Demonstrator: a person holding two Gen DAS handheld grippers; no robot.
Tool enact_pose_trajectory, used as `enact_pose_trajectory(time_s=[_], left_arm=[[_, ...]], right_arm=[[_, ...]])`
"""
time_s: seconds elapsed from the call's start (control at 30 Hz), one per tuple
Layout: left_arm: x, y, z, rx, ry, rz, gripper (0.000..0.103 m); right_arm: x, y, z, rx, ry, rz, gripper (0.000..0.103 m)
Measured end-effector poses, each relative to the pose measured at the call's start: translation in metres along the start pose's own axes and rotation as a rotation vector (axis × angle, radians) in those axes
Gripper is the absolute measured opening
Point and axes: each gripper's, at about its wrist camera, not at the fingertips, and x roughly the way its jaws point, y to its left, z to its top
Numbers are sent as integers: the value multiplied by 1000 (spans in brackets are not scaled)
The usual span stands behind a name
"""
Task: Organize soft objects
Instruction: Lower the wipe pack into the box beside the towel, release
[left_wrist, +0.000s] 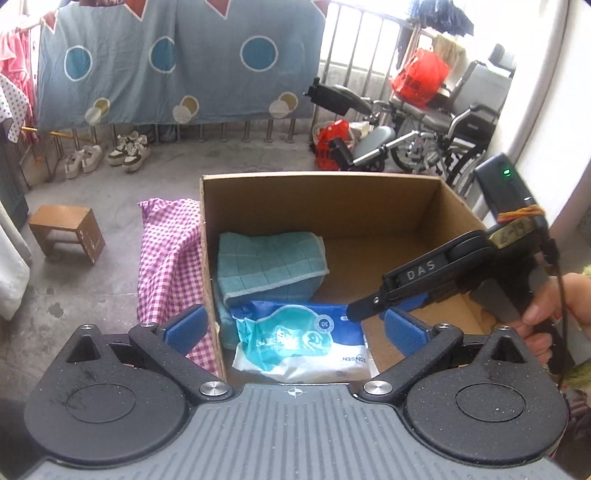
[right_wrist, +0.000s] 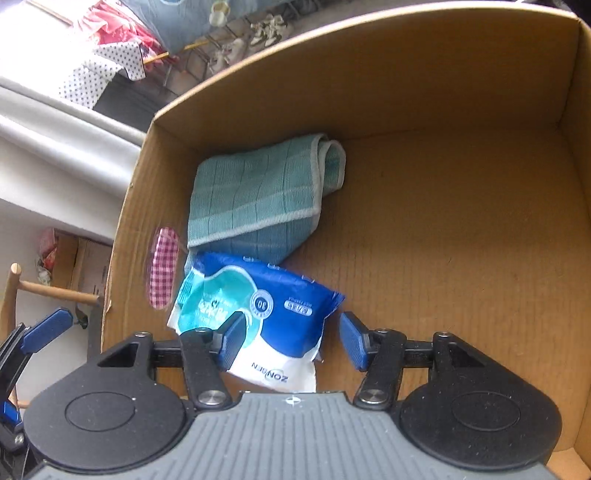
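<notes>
An open cardboard box holds a folded teal cloth and, in front of it, a blue and white soft pack. My left gripper is open above the box's near left corner, empty. My right gripper is open inside the box, its pads either side of the pack's near end, not closed on it. It shows from the side in the left wrist view. A pink checked cloth lies on the floor left of the box.
A small wooden stool stands at the left. Shoes line the railing under a hanging blue sheet. A wheelchair and red bags stand at the back right. The box's right half is bare cardboard.
</notes>
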Motion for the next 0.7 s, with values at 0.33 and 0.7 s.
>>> enact_pose_trajectory(time_s=[0.33, 0.7], left_arm=[[-38, 18, -34, -46, -74, 4, 102], [-37, 42, -55, -129, -55, -7, 102]], right_arm=[[46, 36, 6, -98, 200, -67, 75], [54, 56, 17, -134, 114, -152, 76]])
